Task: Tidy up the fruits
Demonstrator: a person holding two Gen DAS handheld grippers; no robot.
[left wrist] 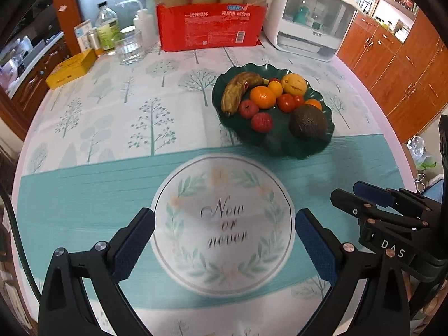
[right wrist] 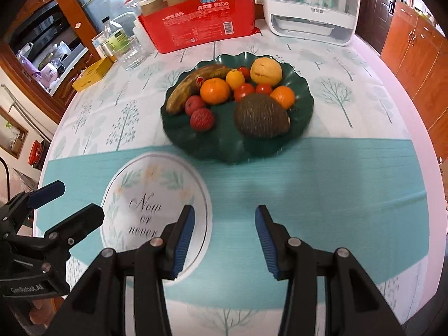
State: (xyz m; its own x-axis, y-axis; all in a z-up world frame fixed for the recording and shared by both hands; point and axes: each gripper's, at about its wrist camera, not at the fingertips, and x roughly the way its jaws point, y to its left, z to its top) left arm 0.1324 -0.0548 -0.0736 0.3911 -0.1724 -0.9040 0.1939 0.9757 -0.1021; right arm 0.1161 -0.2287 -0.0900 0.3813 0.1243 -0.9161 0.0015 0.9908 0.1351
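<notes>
A dark green scalloped plate (left wrist: 305,148) (right wrist: 302,95) holds a browned banana (left wrist: 238,89) (right wrist: 193,84), an avocado (left wrist: 308,121) (right wrist: 261,117), oranges (left wrist: 262,97) (right wrist: 215,91), a yellow round fruit (left wrist: 294,84) (right wrist: 266,72), tomatoes (left wrist: 286,102) (right wrist: 244,91) and small red fruits (left wrist: 261,122) (right wrist: 202,119). My left gripper (left wrist: 224,224) is open and empty over the "Now or never" print, short of the plate. My right gripper (right wrist: 225,218) is open and empty, also short of the plate. Each gripper shows in the other's view, the right one (left wrist: 361,196) and the left one (right wrist: 70,201).
At the table's back stand a red pack of jars (left wrist: 212,25) (right wrist: 201,25), a white appliance (left wrist: 310,19) (right wrist: 310,8), bottles and a glass (left wrist: 128,47) (right wrist: 134,53), and a yellow box (left wrist: 71,68) (right wrist: 93,74). Wooden cabinets (left wrist: 397,64) line the right.
</notes>
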